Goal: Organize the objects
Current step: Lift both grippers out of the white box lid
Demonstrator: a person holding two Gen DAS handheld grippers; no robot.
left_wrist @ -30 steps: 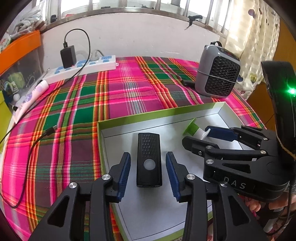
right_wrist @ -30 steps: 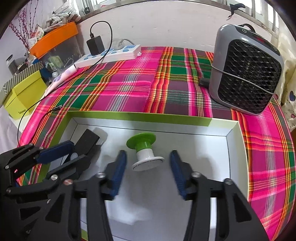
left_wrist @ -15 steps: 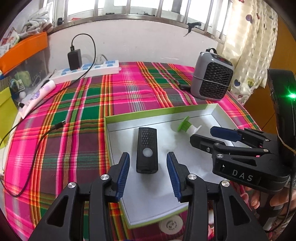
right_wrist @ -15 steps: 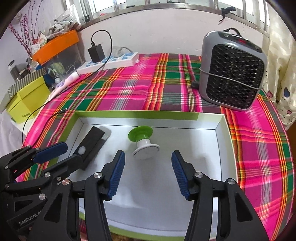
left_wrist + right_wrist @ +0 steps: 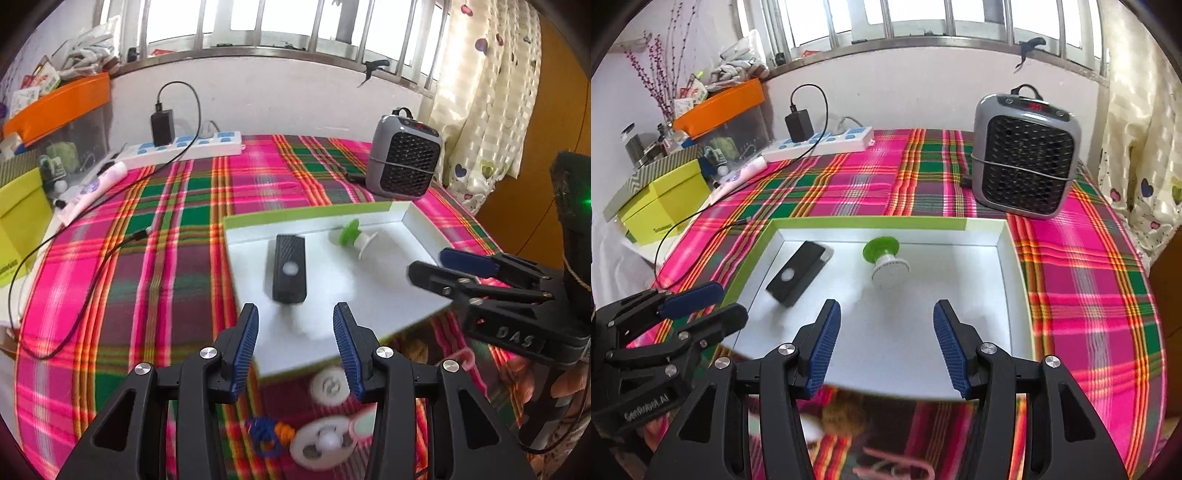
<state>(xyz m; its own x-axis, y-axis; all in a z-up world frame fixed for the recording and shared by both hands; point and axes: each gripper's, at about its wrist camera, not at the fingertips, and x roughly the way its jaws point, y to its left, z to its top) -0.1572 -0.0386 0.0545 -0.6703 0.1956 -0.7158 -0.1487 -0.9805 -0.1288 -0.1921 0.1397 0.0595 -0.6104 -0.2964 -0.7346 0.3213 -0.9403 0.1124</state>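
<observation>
Objects for sorting lie on a table covered with a pink, green and orange plaid cloth, the largest thing I see. On it sits a shallow rectangular white cardboard tray with a lime-green rim, near the front edge of the table. Behind the tray on the right stands a grey box-shaped fan heater with a black honeycomb grille, upright and apart from the tray. At the back wall lies a long white power strip with blue sockets, with a black charger plugged in it.

Inside the tray I see two things, well apart from each other: a flat black rectangular device with a round white button on the left part, and a small spool with a green flange and a white flange, lying tilted near the far wall.

My left gripper hangs over the near edge of the tray with its blue ribbed pads moderately apart, and nothing is between them. My right gripper is also over the near part of the tray, its pads somewhat wider, also empty.

In front of the tray, on the cloth, lie small round white discs and a blue and orange piece, blurred.
</observation>
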